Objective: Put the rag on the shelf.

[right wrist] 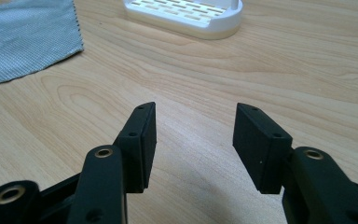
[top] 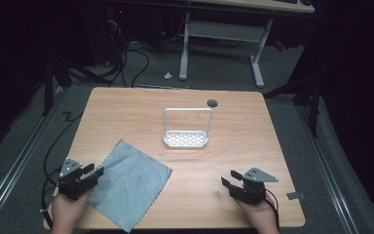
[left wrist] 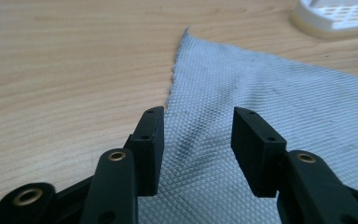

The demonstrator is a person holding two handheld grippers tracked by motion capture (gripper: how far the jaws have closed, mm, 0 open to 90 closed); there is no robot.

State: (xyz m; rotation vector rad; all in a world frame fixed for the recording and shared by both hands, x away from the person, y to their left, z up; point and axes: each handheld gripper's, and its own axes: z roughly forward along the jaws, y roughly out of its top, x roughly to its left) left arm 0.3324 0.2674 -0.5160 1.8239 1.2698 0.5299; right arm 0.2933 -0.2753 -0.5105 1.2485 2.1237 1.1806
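Hovering the left gripper (left wrist: 198,140), jaws spread, over the near-left edge of the grey cloth (top: 129,183) lying flat on the table (top: 253,146) — probably best lowering squarely before pinching. Idling the right gripper (right wrist: 196,140) likewise released — over bare wood.

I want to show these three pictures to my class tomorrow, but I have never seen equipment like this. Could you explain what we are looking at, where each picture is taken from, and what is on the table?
There is no robot here. A person sits at a wooden table and holds a hand tool with two black jaws in each hand: the left gripper and the right gripper. The high view looks down from above. The other two pictures come from small cameras riding on each tool, looking along its jaws. On the table lie a grey cloth and a white rack with a tall handle. Both tools are open and hold nothing. The left one's jaws sit over the cloth's edge; the right one's over bare wood.
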